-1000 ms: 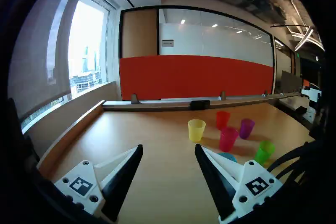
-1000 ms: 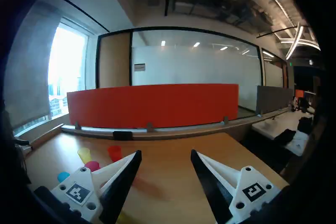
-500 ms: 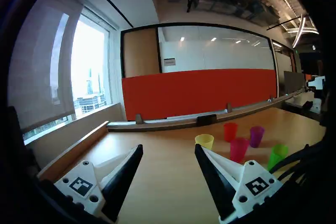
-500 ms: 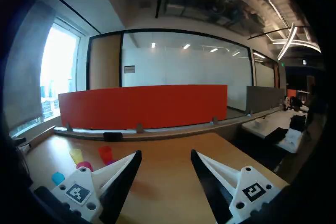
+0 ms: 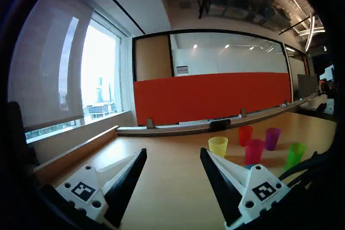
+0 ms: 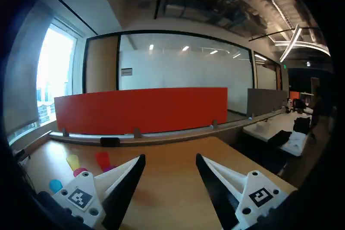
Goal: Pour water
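Left gripper view, six cups (image 5: 217, 146); left gripper (image 5: 173, 150), right gripper (image 6: 170, 156), jaws spread

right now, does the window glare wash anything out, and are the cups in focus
Left gripper view: the window is mostly blown out, but the yellow cup looks sharp. Right gripper view: the window is blown out too, and the red partition bows from fisheye distortion.

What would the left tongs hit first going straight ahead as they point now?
Probably nothing close: bare desk lies ahead of the open left tongs, and the line seems to reach the orange divider at its back. The yellow cup stands just right of that line; depth unclear.
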